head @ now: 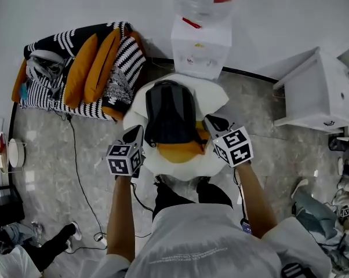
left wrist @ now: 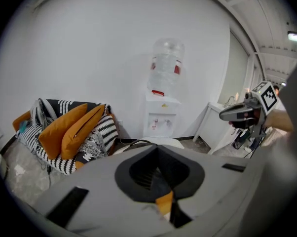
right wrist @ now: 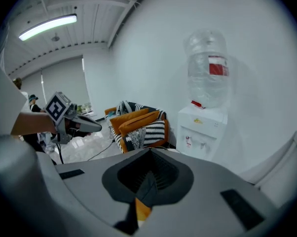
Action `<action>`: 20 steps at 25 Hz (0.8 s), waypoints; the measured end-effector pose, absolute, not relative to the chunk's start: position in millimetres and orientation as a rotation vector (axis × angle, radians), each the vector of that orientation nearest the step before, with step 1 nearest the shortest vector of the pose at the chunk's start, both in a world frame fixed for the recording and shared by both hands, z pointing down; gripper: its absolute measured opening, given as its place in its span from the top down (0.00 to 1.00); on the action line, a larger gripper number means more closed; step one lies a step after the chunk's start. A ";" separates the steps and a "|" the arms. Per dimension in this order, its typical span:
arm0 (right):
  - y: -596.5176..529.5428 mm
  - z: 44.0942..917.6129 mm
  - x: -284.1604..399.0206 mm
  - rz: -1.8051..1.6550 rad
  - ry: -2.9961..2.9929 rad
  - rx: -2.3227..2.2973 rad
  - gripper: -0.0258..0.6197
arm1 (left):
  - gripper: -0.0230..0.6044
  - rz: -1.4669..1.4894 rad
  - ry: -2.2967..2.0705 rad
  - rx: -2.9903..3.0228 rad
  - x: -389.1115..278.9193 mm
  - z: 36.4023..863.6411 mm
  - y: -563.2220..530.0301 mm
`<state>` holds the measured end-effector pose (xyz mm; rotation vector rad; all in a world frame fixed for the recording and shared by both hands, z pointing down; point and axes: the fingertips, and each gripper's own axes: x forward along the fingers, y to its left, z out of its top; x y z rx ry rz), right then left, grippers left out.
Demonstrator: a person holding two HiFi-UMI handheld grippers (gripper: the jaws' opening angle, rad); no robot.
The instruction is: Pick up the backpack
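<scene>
In the head view a dark grey backpack with an orange lower part lies on a round white seat in front of the person. My left gripper sits at the backpack's lower left edge, jaws shut with nothing in them. At the lower right edge my right gripper is likewise shut and empty. In the left gripper view the shut jaws hide most of the backpack, and the right gripper shows at the right. The right gripper view shows the left gripper at the left.
A white water dispenser stands against the wall behind the seat. To the left is a striped sofa with orange cushions. A white cabinet stands at the right. A black cable runs over the marble floor.
</scene>
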<state>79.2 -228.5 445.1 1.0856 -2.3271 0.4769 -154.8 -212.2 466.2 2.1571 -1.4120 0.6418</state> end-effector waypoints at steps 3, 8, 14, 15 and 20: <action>-233.3 453.1 71.9 0.547 -2.289 1.150 0.96 | 0.93 0.692 -1.370 2.157 -170.9 482.0 -219.6; -241.3 463.4 66.0 0.604 -2.230 1.229 0.96 | 0.93 0.737 -1.330 2.169 -193.7 498.0 -239.7; -241.3 488.3 55.2 0.659 -2.201 1.206 0.96 | 0.93 0.781 -1.288 2.169 -204.9 517.9 -241.0; -242.2 492.1 54.2 0.681 -2.207 1.208 0.96 | 0.93 0.779 -1.276 2.169 -204.9 521.8 -241.2; -245.8 521.3 45.0 0.759 -2.210 1.200 0.96 | 0.93 0.754 -1.189 2.206 -200.8 542.8 -244.5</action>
